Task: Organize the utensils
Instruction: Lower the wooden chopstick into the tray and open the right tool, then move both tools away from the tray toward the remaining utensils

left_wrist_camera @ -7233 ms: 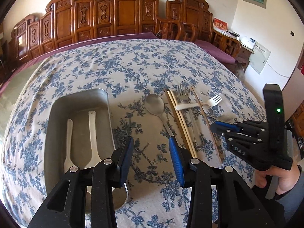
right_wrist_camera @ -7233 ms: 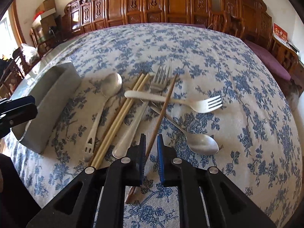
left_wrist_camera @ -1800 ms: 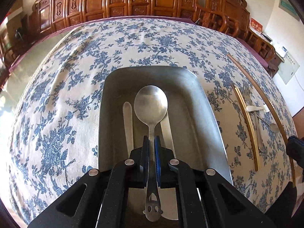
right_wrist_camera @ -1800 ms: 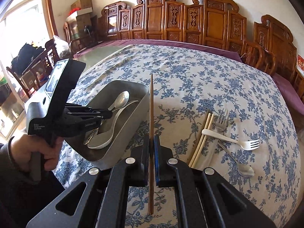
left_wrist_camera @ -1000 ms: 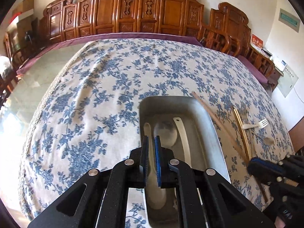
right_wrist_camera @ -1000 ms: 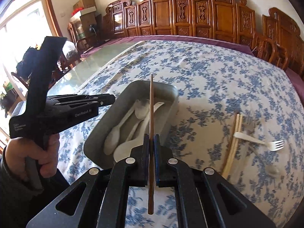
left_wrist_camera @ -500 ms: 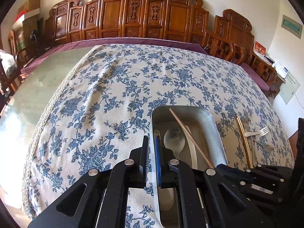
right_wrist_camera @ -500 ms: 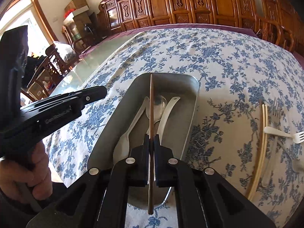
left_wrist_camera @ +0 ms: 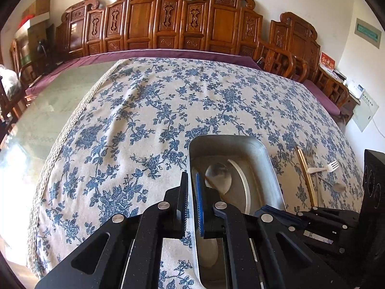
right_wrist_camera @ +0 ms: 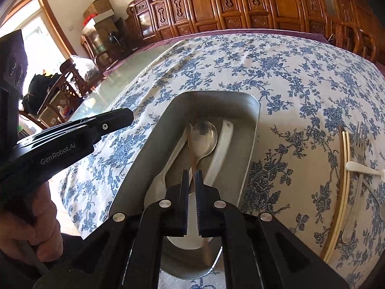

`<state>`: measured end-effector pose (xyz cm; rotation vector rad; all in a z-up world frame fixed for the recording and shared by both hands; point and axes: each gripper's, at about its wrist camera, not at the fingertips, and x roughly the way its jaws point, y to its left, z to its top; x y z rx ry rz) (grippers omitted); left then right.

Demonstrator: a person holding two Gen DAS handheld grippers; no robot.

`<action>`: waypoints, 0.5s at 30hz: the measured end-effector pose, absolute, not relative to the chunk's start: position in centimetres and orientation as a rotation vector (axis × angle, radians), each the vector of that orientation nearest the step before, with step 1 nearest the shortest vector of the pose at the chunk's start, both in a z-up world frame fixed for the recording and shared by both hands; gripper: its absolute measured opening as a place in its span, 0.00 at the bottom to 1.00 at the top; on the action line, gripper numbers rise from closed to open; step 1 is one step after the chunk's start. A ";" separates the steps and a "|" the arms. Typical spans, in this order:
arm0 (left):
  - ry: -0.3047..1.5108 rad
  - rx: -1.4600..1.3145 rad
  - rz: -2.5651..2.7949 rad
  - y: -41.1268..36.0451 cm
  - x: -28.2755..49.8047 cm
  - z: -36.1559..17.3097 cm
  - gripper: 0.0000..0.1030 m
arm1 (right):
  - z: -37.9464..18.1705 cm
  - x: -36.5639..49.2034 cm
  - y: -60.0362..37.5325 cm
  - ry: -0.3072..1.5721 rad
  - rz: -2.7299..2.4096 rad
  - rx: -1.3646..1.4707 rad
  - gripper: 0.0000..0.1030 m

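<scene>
Flowered counter (right_wrist_camera: 300, 77) | right claw (right_wrist_camera: 191, 180) has come down into metal tray (right_wrist_camera: 250, 144), closed on brown chopstick (right_wrist_camera: 192, 159) beside spoon (right_wrist_camera: 203, 137) | left claw (left_wrist_camera: 191, 187) closed, empty | release seems next

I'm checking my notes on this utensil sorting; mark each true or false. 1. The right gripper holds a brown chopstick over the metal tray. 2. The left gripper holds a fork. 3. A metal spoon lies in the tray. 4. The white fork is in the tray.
1. True: the right gripper is shut on the brown chopstick above the metal tray.
2. False: the left gripper is shut and holds nothing.
3. True: the metal spoon lies there.
4. False: the white fork lies on the tablecloth.
</scene>
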<state>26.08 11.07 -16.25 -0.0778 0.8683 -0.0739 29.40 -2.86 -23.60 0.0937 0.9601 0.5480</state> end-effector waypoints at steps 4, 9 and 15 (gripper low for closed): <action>0.869 -0.071 -0.093 10.2 26.1 -16.3 0.05 | -22.7 28.7 -4.3 0.921 0.552 0.091 0.07; 0.873 -0.056 -0.131 8.2 26.0 -16.5 0.05 | -21.0 27.7 -8.1 0.860 0.504 0.046 0.07; 0.872 -0.016 -0.189 4.7 25.7 -16.6 0.23 | -20.1 27.5 -14.2 0.815 0.395 -0.006 0.07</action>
